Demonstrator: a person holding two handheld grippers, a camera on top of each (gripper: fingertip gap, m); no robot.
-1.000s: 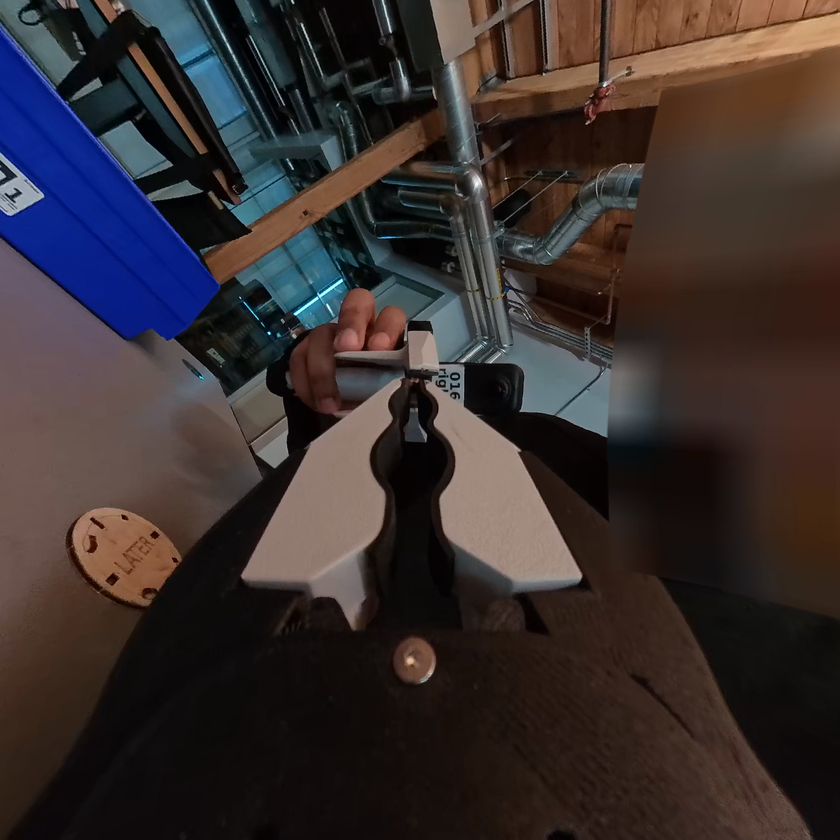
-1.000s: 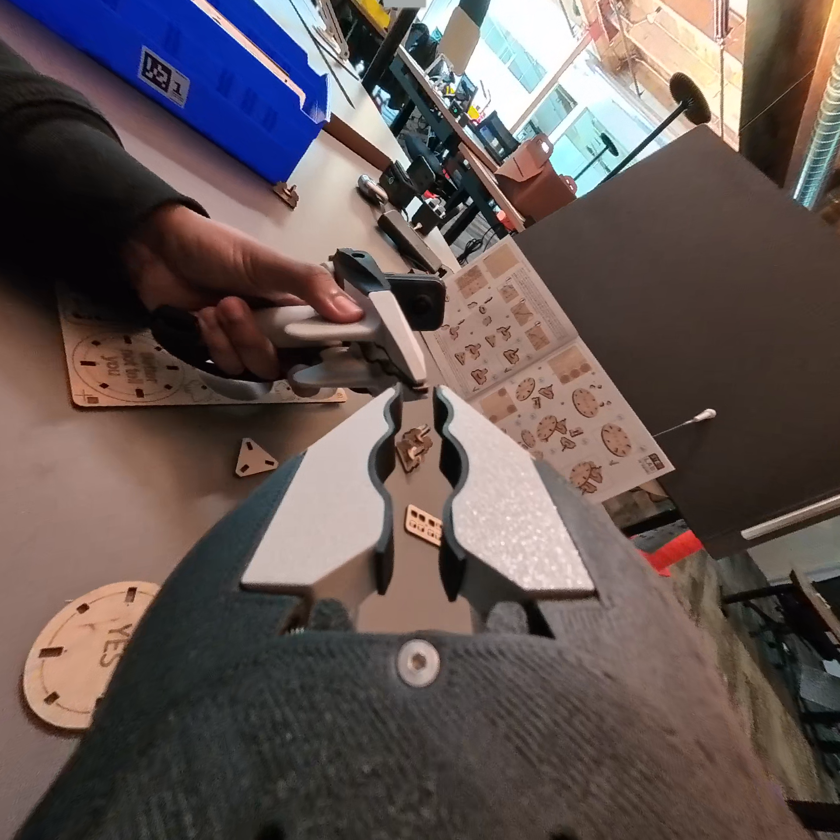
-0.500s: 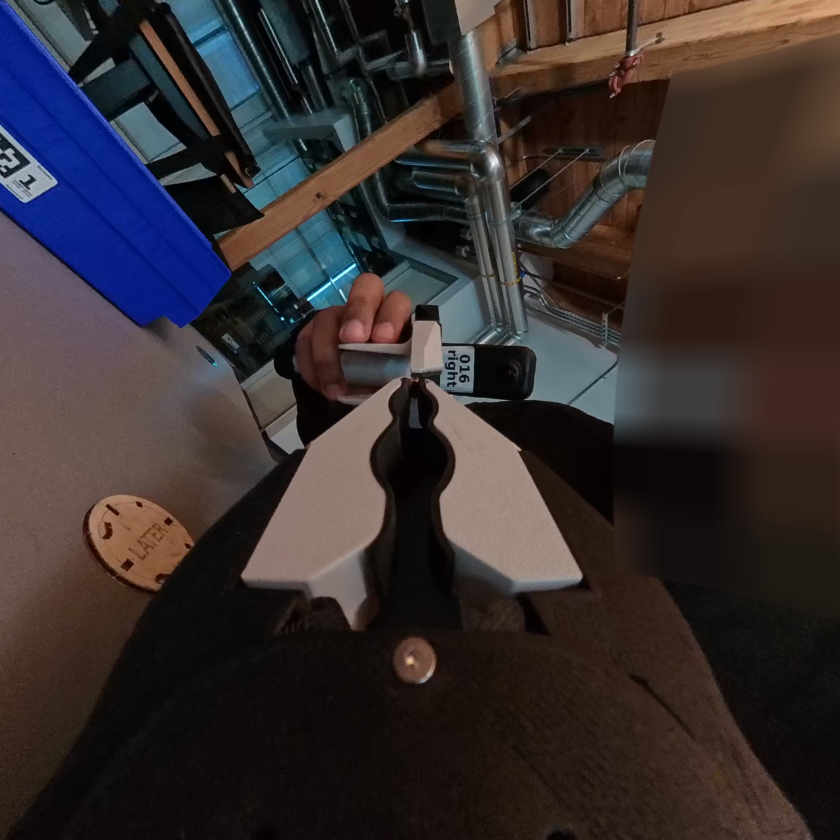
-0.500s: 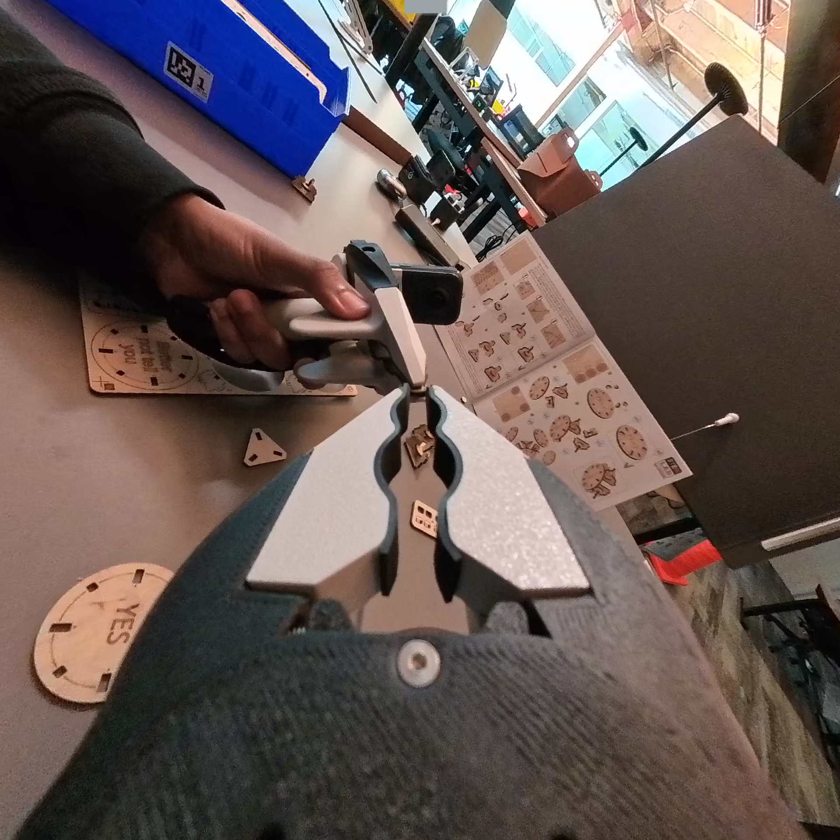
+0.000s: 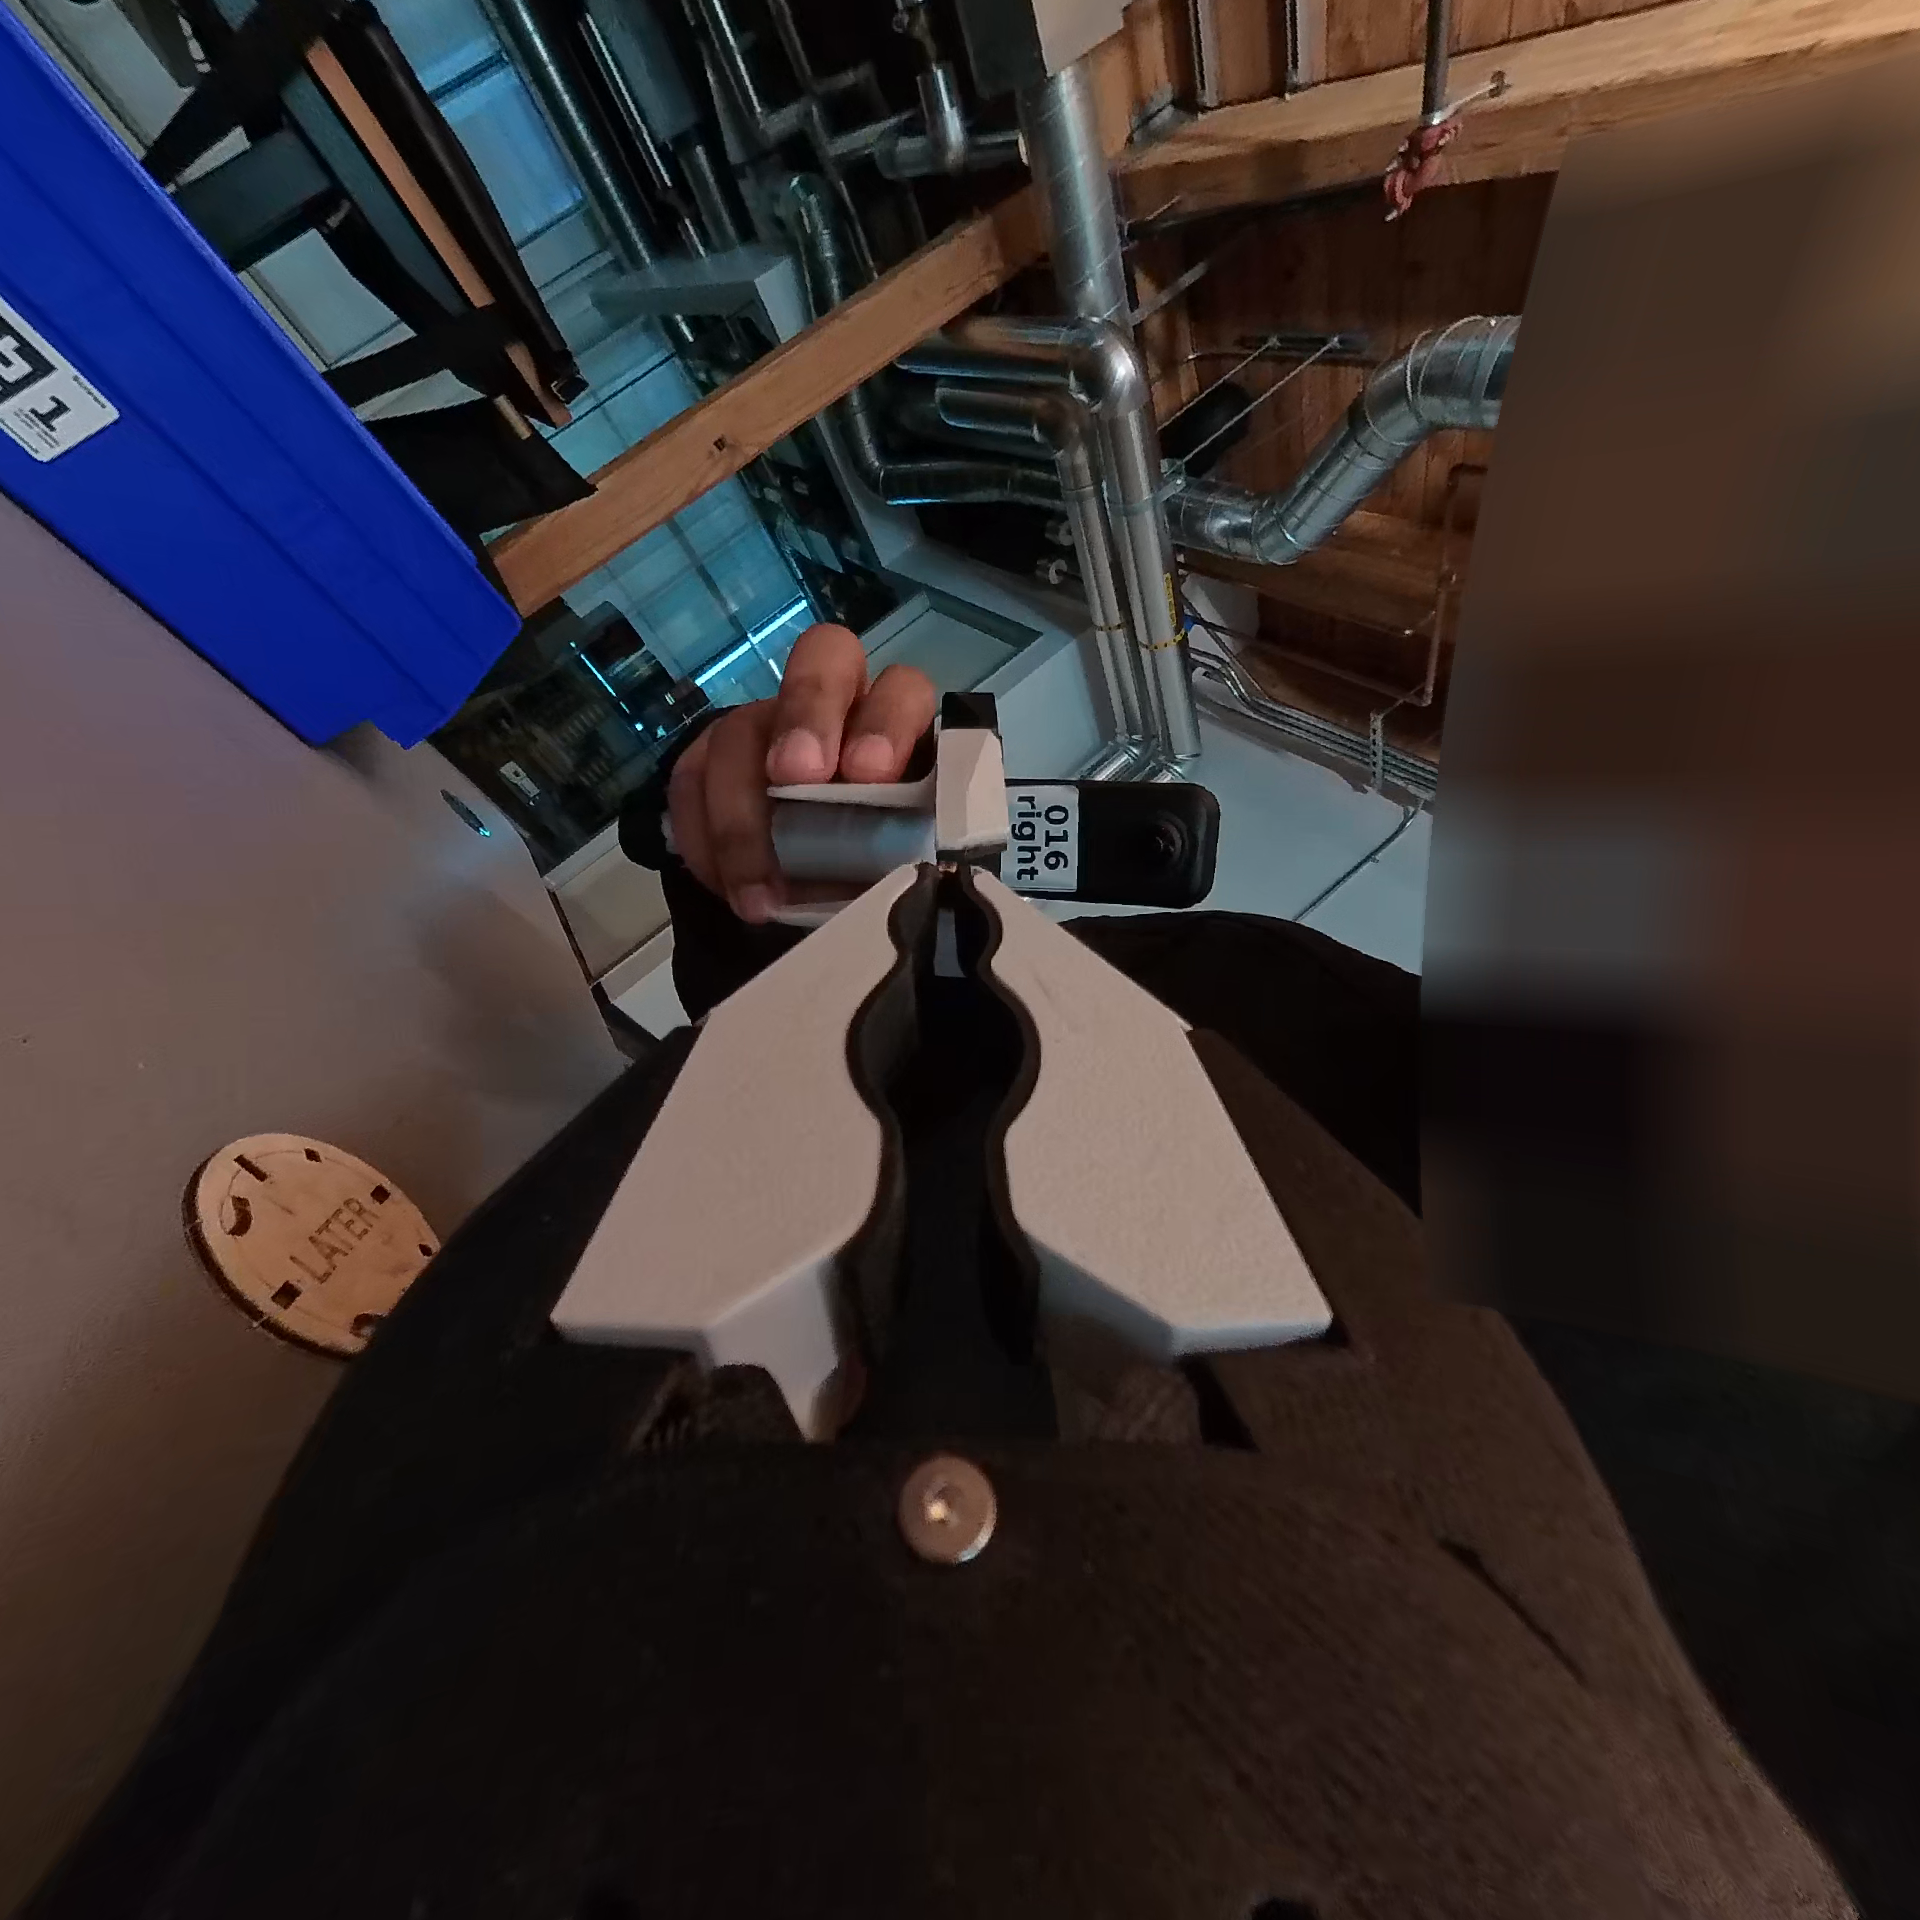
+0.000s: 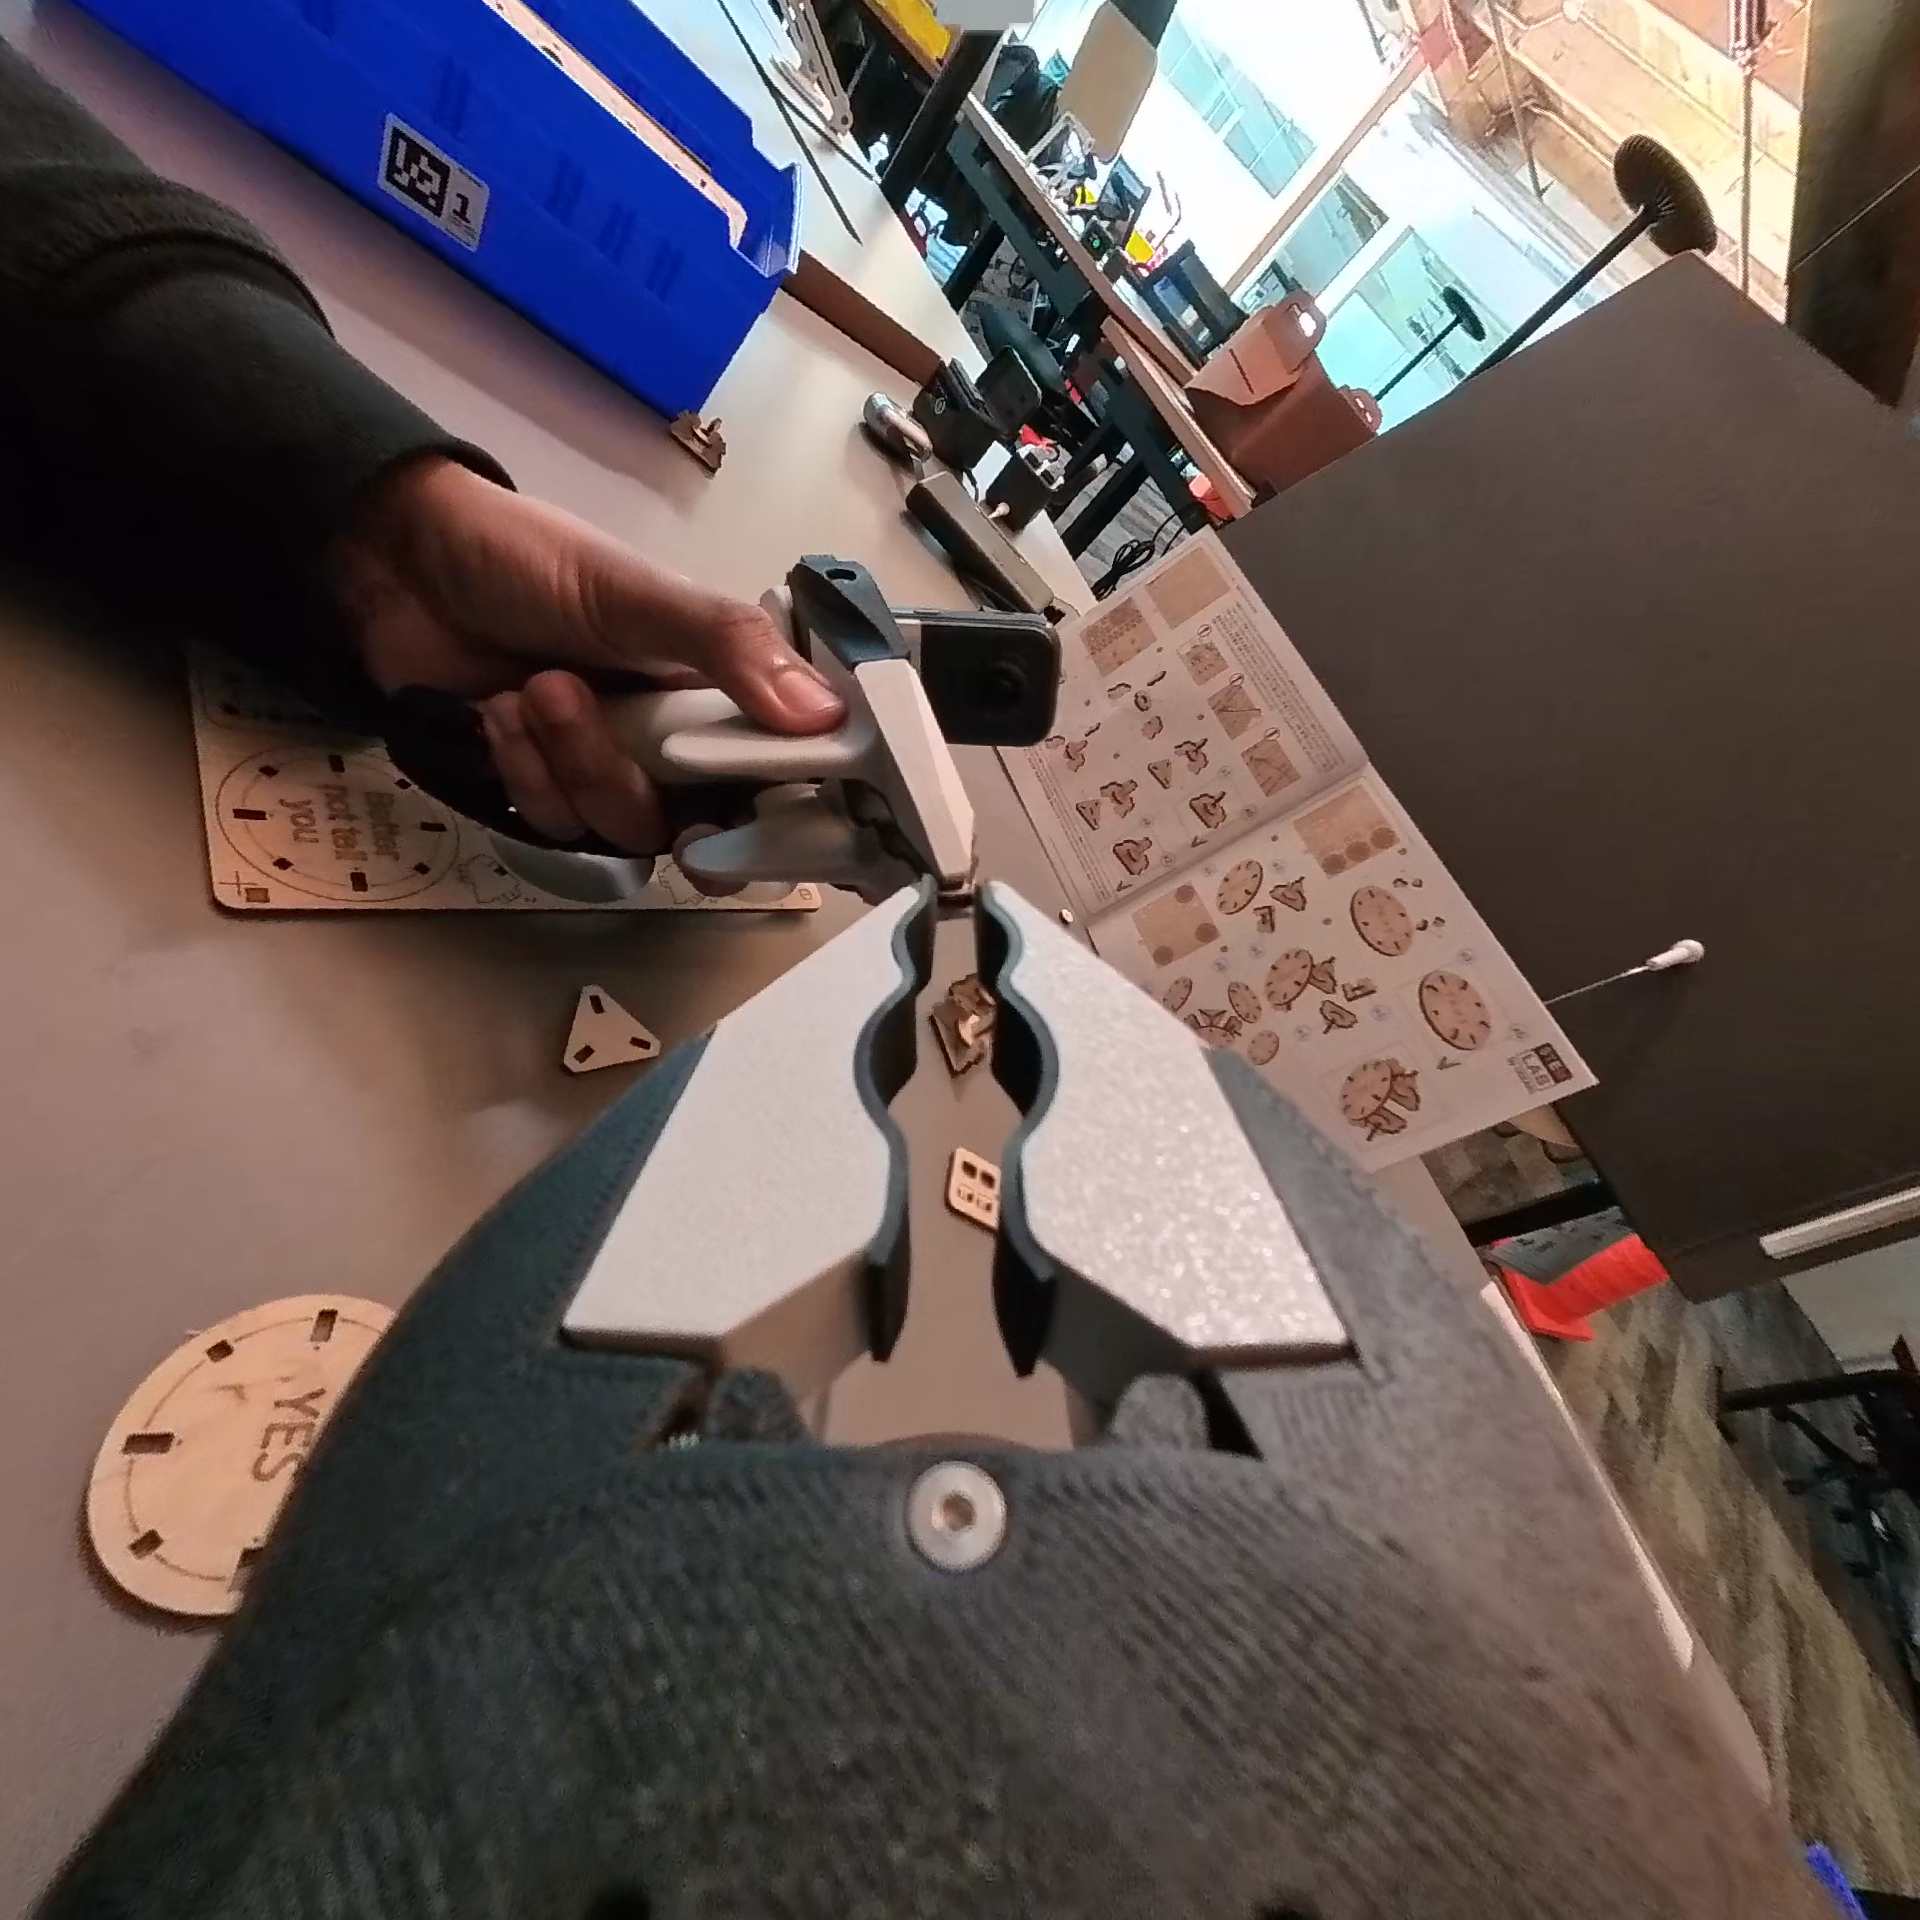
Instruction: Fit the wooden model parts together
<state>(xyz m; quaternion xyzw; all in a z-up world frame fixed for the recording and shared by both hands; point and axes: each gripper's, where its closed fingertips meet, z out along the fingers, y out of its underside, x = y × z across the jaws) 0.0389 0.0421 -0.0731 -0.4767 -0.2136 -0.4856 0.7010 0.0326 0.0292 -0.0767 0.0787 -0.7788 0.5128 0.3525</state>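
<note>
My two grippers meet tip to tip above the grey table [image 6: 208, 1091]. My left gripper [image 5: 940, 878] is shut on a tiny wooden piece [image 5: 947, 865] that sticks out of its tips. My right gripper [image 6: 954, 902] is shut on the same piece [image 6: 954, 887] from the opposite side. In the left wrist view the right gripper [image 5: 961, 847] shows end-on, held by a hand [image 5: 769, 790]. In the right wrist view the left gripper [image 6: 948, 868] shows from the side, held by a hand [image 6: 582, 665] in a dark sleeve.
On the table lie a small assembled wooden part [image 6: 961, 1023], a small slotted piece [image 6: 975, 1184], a wooden triangle [image 6: 608, 1034], a wooden disc [image 6: 208, 1455], a punched wooden sheet [image 6: 312, 831] and an instruction sheet [image 6: 1299, 883]. A blue bin [image 6: 468, 156] stands behind, a black panel [image 6: 1610, 727] at right. Another disc [image 5: 312, 1242] lies at left. The grippers are tip to tip, or close to it.
My right jaws have narrowed from clearly apart onto the tiny piece at the left gripper's tips. The left jaws have stayed shut. Both grippers drifted only slightly.
</note>
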